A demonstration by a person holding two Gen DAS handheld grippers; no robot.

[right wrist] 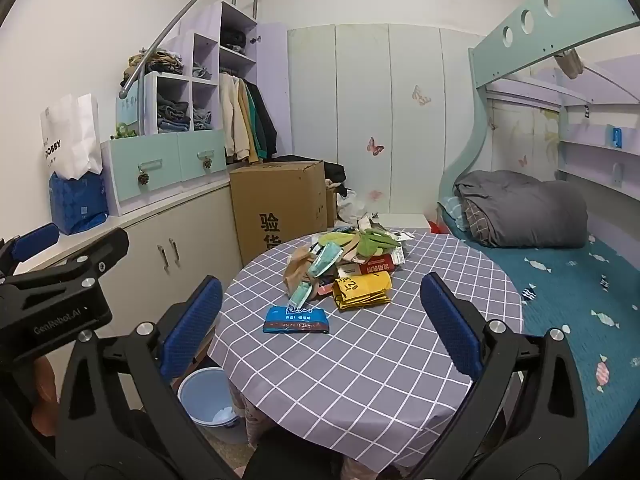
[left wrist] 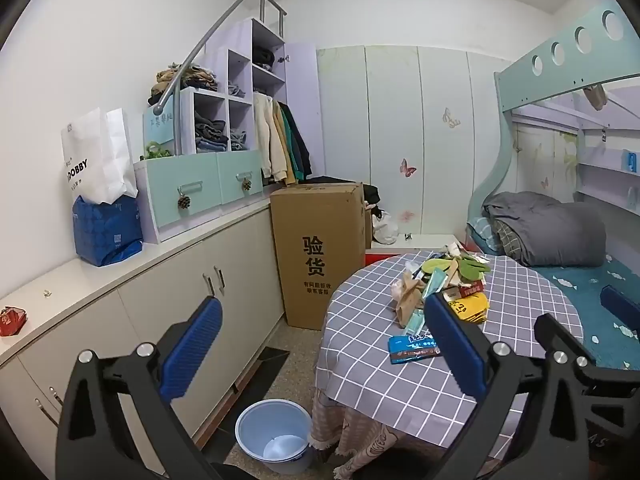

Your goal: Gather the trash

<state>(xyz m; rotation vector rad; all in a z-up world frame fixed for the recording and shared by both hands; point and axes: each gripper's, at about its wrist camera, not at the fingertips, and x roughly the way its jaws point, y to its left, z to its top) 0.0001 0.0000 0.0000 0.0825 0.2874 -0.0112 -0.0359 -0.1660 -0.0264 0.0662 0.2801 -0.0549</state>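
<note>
Trash [right wrist: 352,264] lies heaped toward the far edge of the round table [right wrist: 360,360], with a blue wrapper [right wrist: 296,319] apart, nearer the middle. A blue bucket [right wrist: 208,398] stands on the floor by the table's left edge, perhaps holding paper. Left gripper [left wrist: 324,344] and right gripper [right wrist: 320,328] both gape wide, holding nothing.

Left gripper [left wrist: 322,346] jaws spread wide, right gripper [right wrist: 322,326] jaws likewise, both tilted slightly downward
</note>
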